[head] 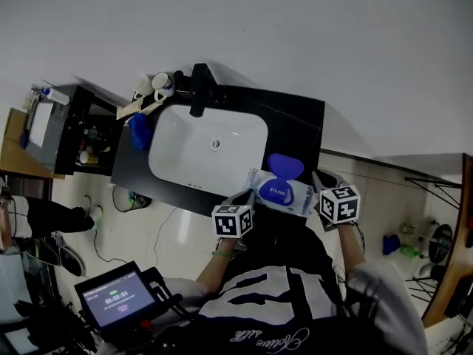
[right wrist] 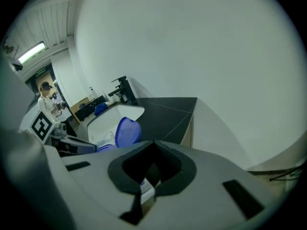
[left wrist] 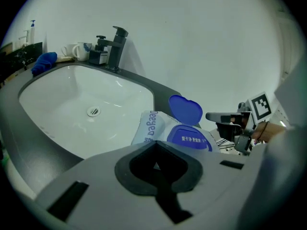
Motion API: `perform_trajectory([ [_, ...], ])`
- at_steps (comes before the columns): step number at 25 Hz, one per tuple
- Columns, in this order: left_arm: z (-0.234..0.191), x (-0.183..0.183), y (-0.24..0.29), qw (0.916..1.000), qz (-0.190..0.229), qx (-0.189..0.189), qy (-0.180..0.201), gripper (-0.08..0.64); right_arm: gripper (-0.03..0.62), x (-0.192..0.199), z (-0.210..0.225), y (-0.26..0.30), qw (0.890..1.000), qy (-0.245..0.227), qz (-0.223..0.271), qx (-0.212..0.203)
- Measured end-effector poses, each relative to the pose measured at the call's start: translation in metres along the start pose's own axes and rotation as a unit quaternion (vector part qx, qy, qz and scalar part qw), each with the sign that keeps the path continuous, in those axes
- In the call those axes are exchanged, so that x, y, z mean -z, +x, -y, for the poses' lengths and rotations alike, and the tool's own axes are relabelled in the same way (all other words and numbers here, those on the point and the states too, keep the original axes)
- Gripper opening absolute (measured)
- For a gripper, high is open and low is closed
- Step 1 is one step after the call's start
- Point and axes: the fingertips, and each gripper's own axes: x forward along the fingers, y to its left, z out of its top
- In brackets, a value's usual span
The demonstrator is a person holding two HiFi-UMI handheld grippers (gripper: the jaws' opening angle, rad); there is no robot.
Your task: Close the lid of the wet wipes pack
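Observation:
I hold the wet wipes pack between both grippers, over the front right edge of the black counter. Its blue flip lid stands open above the blue lid frame. My left gripper is shut on the pack's left end; only a sliver shows between its jaws in the left gripper view, where pack and raised lid lie just beyond. My right gripper is shut on the right end; a white edge of the pack shows between its jaws, with the lid ahead.
A white sink basin fills the counter, with a black faucet behind it. A blue cloth and cups sit at its far left. A dark shelf unit stands further left. A tablet is near my body.

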Motion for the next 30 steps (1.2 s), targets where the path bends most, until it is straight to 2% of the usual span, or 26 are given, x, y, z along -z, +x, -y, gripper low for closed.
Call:
perform_trajectory([
  [3,-0.005,0.0,0.002,0.9999,-0.001,-0.01,-0.011,0.0,-0.008,-0.003,0.002,0.028,0.999,-0.023,-0.033,-0.028],
  [7,-0.009,-0.001,0.001,0.9995,0.001,-0.019,-0.024,0.0,-0.008,-0.006,-0.013,0.045,0.995,-0.029,-0.055,-0.073],
  [13,-0.011,-0.002,0.001,0.9992,0.004,-0.028,-0.028,0.0,-0.008,-0.01,-0.057,0.026,0.989,-0.027,-0.043,-0.137],
  [18,-0.011,-0.001,0.002,0.9992,0.004,-0.026,-0.029,0.0,-0.008,0.016,-0.097,0.01,0.981,-0.063,-0.064,-0.173],
  [21,-0.01,-0.001,0.003,0.9992,0.006,-0.024,-0.03,0.0,-0.008,0.035,-0.108,0.01,0.978,-0.093,-0.085,-0.166],
  [25,-0.009,-0.001,0.003,0.9993,0.009,-0.017,-0.033,0.0,-0.008,0.049,-0.108,0.015,0.977,-0.129,-0.11,-0.129],
  [30,-0.006,-0.001,0.004,0.9998,0.01,-0.002,-0.018,0.0,-0.005,0.053,-0.105,0.02,0.978,-0.138,-0.123,-0.099],
])
